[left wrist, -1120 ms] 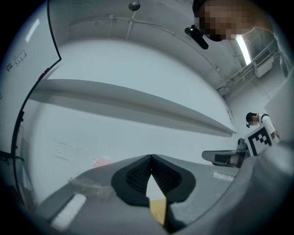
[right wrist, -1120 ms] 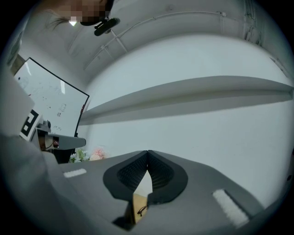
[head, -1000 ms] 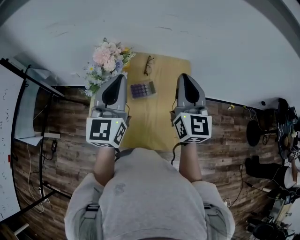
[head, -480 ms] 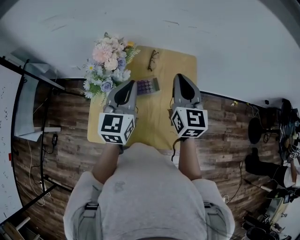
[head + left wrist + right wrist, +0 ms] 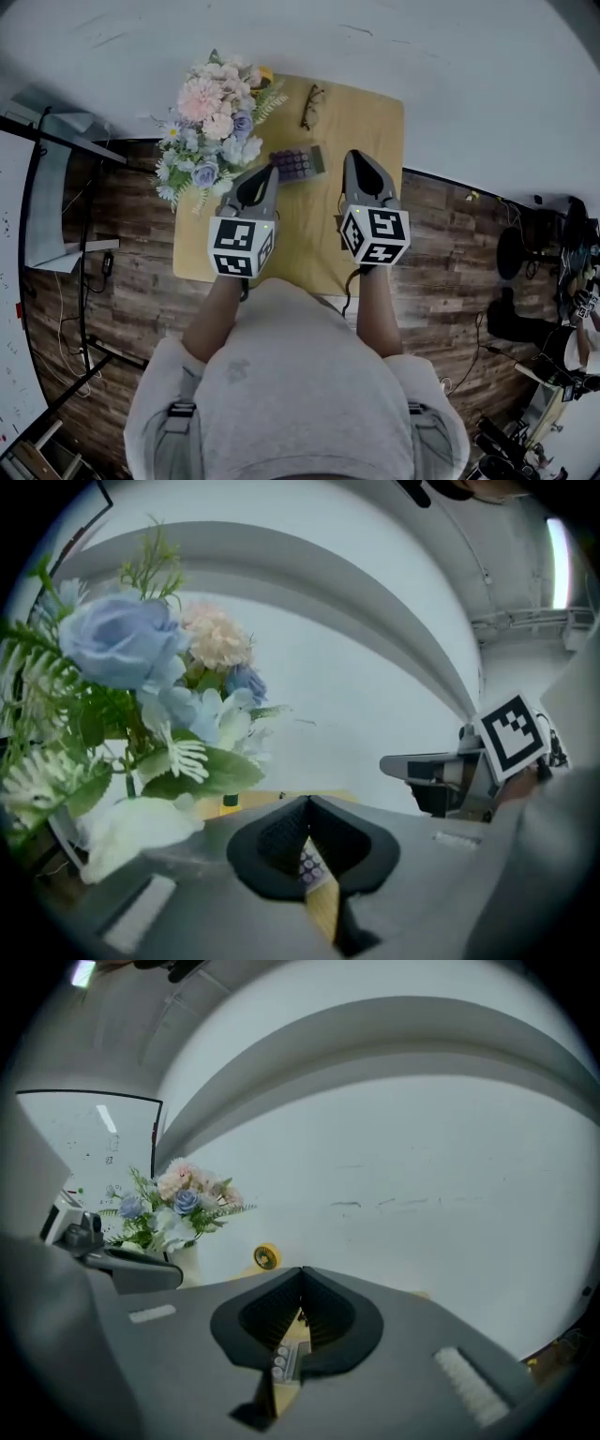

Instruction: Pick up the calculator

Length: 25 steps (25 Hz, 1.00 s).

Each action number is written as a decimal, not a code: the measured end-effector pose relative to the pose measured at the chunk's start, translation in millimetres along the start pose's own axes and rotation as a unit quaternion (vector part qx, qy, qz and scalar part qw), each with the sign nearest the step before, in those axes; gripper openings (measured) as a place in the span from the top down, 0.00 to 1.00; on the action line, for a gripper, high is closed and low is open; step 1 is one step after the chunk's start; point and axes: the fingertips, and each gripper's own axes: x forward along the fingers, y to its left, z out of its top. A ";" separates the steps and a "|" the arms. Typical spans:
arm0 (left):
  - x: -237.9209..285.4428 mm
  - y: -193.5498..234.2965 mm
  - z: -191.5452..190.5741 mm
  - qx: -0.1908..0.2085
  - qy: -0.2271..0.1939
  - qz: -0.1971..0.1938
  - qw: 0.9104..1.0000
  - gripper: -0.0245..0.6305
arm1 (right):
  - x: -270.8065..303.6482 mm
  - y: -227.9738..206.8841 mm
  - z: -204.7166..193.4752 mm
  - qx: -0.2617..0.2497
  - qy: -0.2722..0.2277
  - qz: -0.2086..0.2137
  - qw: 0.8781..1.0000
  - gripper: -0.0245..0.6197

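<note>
A small calculator with purple keys lies flat on the yellow wooden table, towards its far side. My left gripper hangs just left of and short of it, jaws shut and empty. My right gripper is to the calculator's right, also shut with nothing in it. In the left gripper view the shut tips meet, and a strip of the calculator shows through the slit below them. The right gripper view shows its shut tips with some keys below.
A vase of pink, white and blue flowers stands at the table's far left corner, close to my left gripper. Folded glasses lie behind the calculator. A yellow tape roll sits by the white wall. Wooden floor surrounds the table.
Both grippers have sunk towards the table. The left one has drifted right, closer to the calculator. Both stayed shut and the calculator has not moved.
</note>
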 end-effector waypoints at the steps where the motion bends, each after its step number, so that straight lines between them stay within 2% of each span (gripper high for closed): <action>1: 2.3 0.7 -5.0 -0.003 0.006 -0.001 1.000 0.96 | 2.9 -0.1 -5.5 0.001 0.008 0.001 1.000 0.96; 8: 20.4 7.0 -46.2 -0.035 0.053 -0.002 0.998 0.96 | 23.6 -0.4 -44.1 0.018 0.064 0.012 0.998 0.96; 14: 36.1 24.5 -85.5 -0.091 0.097 0.016 0.991 0.95 | 39.5 -3.4 -69.9 0.037 0.101 0.012 0.994 0.94; 20: 53.4 35.7 -113.7 -0.144 0.130 0.019 0.981 0.82 | 54.7 -5.4 -95.6 0.051 0.138 0.016 0.989 0.92; 25: 65.8 37.2 -128.4 -0.165 0.147 0.014 0.975 0.74 | 64.9 -6.7 -120.3 0.057 0.174 0.023 0.983 0.87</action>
